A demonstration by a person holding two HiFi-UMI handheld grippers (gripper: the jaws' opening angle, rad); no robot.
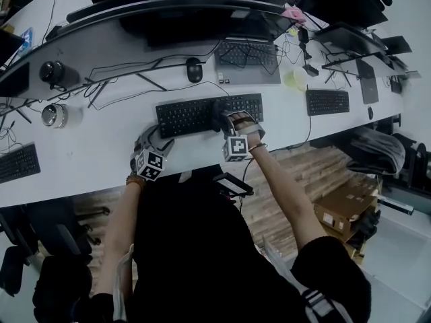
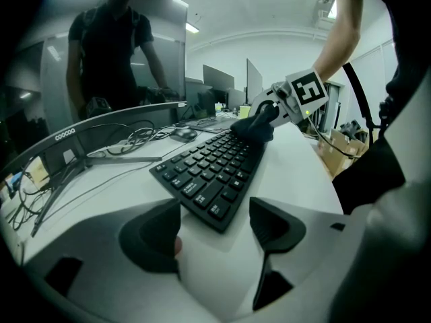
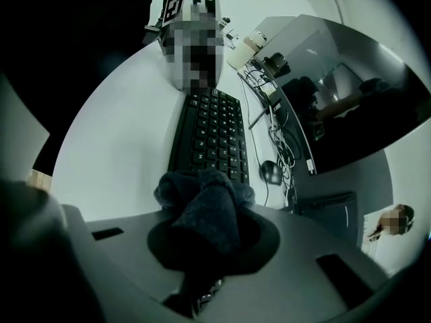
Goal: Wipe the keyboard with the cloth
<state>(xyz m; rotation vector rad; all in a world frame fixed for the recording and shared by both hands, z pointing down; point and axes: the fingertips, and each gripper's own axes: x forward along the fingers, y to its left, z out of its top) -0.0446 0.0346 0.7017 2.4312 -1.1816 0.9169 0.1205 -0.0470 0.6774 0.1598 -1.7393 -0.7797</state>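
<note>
Desk [image 1: 87, 147]: cloth [image 3: 205, 210] clamped in R claw [image 3: 210, 244], on kbd [image 3: 212, 136].

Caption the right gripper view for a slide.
The right gripper, shut on a dark cloth, presses it to the black keyboard on a white desk.

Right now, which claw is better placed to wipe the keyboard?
Probably the right claw: it is shut on the cloth, which sits on the keyboard. The left claw is open and empty by the keyboard's left corner.
</note>
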